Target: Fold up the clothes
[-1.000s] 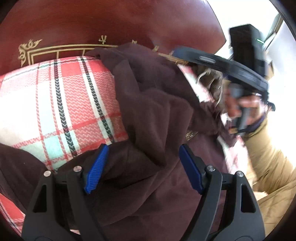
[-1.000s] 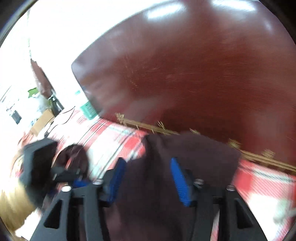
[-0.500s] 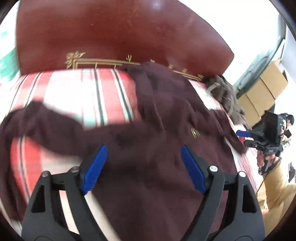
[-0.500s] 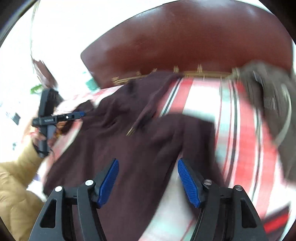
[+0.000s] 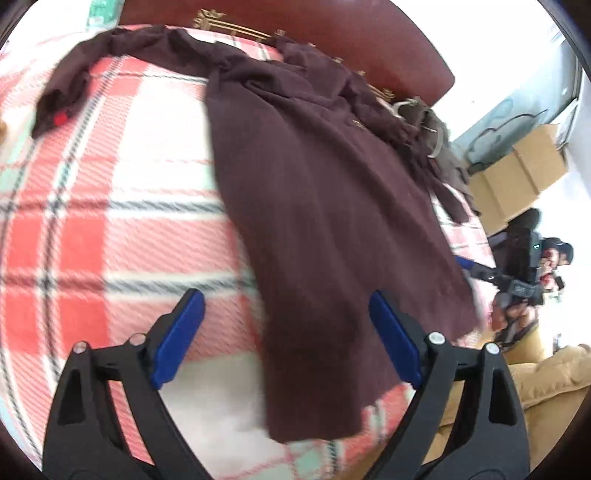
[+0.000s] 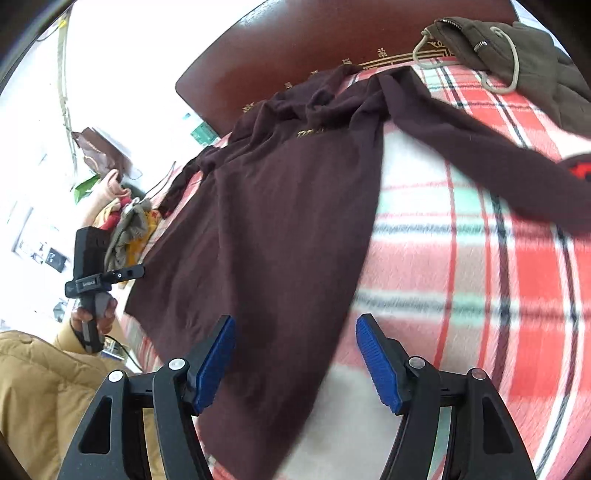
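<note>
A dark maroon long-sleeved shirt [image 5: 325, 206] lies spread on a red, white and green plaid blanket [image 5: 110, 206]; it also shows in the right wrist view [image 6: 273, 221]. One sleeve [image 5: 122, 48] stretches to the far left, the other [image 6: 491, 147] to the right. My left gripper [image 5: 284, 336] is open over the hem's left corner, holding nothing. My right gripper [image 6: 295, 358] is open over the hem's right edge, holding nothing. The other gripper shows in each view: the right one [image 5: 513, 284], the left one [image 6: 96, 273].
A dark red headboard [image 5: 351, 33] with gold trim stands behind the bed. An olive hooded jacket [image 6: 524, 55] lies at the head of the blanket. Cardboard boxes [image 5: 517, 173] stand beside the bed. More clothes [image 6: 125, 218] are piled at the bed's far side.
Both grippers have drawn back toward the foot of the bed. The bunched shirt now lies spread out flat with its sleeves out.
</note>
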The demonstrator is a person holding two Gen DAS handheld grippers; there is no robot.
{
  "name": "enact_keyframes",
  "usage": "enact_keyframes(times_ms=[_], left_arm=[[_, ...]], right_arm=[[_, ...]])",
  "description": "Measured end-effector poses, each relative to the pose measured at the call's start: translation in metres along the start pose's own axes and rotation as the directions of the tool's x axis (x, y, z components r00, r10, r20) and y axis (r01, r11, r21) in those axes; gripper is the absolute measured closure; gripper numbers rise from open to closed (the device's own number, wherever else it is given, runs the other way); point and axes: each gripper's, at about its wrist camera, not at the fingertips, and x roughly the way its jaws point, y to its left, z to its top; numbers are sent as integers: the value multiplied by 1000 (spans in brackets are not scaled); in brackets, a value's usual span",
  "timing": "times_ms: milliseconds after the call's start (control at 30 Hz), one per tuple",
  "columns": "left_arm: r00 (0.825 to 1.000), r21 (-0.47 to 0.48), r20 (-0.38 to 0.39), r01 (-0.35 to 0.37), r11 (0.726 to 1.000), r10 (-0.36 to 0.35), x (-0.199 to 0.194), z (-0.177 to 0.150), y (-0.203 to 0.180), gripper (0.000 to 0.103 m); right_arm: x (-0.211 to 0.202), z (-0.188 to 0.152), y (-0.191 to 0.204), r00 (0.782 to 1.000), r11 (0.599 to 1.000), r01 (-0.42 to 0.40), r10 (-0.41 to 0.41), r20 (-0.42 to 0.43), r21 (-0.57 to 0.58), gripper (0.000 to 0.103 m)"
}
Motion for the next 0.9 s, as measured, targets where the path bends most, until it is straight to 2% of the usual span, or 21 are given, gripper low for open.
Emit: enact_keyframes(times_ms=[133,267,300,333,367,400,433,467,500,600,700,767,800,900], left_arm=[[997,17,-15,80,997,-80,9,-5,-13,8],[995,-52,9,102,993,-102,12,-1,-10,10],[995,-75,12,99,992,-98,11,0,-9,15],[997,-93,10,77,993,-76,10,1,-8,20],[999,-106,7,48,993,-47,9,2,-8,35],[1000,-115,-6,27,993,-28,10,2,-8,65],[1000,-123,-23,9,992,-12,12,2,-8,81],[999,-146,-39,8,989,-14,13,2,-7,90],[998,-175,-53,15,984,-24,14,2,-5,90],[990,-257,-36,121,959,-135,4,0,0,91],[977,-251,-17,200,947,-211,-15,-6,-8,91],[968,-231,-33,233,945,-247,-28,-15,-18,91],[966,-220,-41,240,946,-255,-33,-20,-23,91],[974,-211,-62,202,956,-219,-41,-35,-22,91]], right_arm=[[8,-11,7,997,997,-79,79,-7,14,32],[13,-15,9,993,992,-121,121,15,38,32],[13,-15,9,994,993,-113,112,17,42,36],[14,-15,10,995,994,-100,99,18,48,47],[16,-16,10,996,994,-91,91,10,56,54],[20,-16,9,996,994,-87,87,5,69,70],[23,-16,8,997,993,-83,83,-1,82,87],[25,-17,7,997,992,-82,83,-3,96,91],[23,-16,6,995,989,-97,96,9,112,92],[7,-16,7,986,977,-164,156,64,133,97],[-20,-18,20,974,973,-208,196,113,101,98],[-31,-23,31,971,972,-222,213,110,79,98],[-35,-25,36,970,971,-228,220,104,67,98],[-46,-34,46,972,973,-225,220,85,51,98]])
